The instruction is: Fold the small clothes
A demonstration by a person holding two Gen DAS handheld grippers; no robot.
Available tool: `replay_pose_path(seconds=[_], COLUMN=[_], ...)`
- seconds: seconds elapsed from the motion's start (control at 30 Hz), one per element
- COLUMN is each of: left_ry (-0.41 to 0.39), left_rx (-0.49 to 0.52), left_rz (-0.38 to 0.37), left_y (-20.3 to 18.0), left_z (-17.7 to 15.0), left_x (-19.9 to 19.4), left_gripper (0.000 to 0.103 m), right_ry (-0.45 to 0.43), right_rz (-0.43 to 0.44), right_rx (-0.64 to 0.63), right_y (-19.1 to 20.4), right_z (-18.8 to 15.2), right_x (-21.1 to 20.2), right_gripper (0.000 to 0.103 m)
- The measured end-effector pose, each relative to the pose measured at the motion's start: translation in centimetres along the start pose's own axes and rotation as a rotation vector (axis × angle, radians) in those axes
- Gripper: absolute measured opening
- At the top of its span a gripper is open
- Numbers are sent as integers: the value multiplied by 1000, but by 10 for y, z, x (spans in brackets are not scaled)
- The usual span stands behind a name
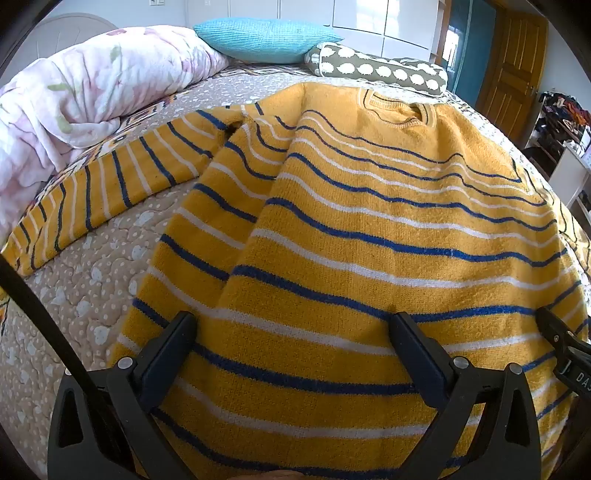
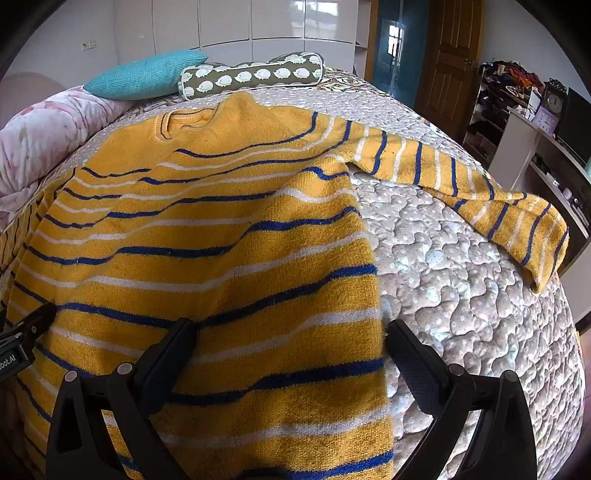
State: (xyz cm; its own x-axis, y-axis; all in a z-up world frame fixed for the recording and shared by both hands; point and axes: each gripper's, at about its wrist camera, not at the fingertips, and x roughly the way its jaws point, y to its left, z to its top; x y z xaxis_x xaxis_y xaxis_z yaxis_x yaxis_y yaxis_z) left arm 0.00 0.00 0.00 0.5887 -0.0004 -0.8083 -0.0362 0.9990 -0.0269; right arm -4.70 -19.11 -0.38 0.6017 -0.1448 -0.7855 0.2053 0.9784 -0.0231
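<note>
Bedroom: a bed with a beige quilted dotted bedspread [image 2: 461, 295] carried everything, with white glossy wardrobe doors [image 2: 229, 22] and a brown wooden door [image 2: 454, 48] behind it. At the far end lay a turquoise knitted cushion [image 1: 266, 37], an olive bolster with white sheep print [image 1: 376, 66] and a bunched pink floral duvet [image 1: 92, 92].

The mustard-yellow knitted sweater with blue and white stripes [image 1: 369, 229] lay flat on the bedspread, neckline toward the cushions, hem toward you. Its sleeves spread out to either side: one [image 1: 92, 199] toward the duvet, the other [image 2: 480, 199] toward the bed's edge.

Your left tongs [image 1: 291, 332] stood released, jaws wide apart over the lower body of the sweater, nothing grasped. Your right tongs [image 2: 291, 336] were likewise released, jaws straddling the sweater's side edge, one above the knit, the other above the bedspread.
</note>
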Motion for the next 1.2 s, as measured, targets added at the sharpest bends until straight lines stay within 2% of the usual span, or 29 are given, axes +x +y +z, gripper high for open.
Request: replay_pose_path(seconds=[1.2], left_ry=[6], left_rx=[4], left_rz=[4], left_y=[0], left_z=[0], left_x=[1], left_gripper=[103], right_ry=[0], right_rz=[7], right_rx=[5], right_y=[-1], right_z=[0], right_x=[1], right_gripper=[103])
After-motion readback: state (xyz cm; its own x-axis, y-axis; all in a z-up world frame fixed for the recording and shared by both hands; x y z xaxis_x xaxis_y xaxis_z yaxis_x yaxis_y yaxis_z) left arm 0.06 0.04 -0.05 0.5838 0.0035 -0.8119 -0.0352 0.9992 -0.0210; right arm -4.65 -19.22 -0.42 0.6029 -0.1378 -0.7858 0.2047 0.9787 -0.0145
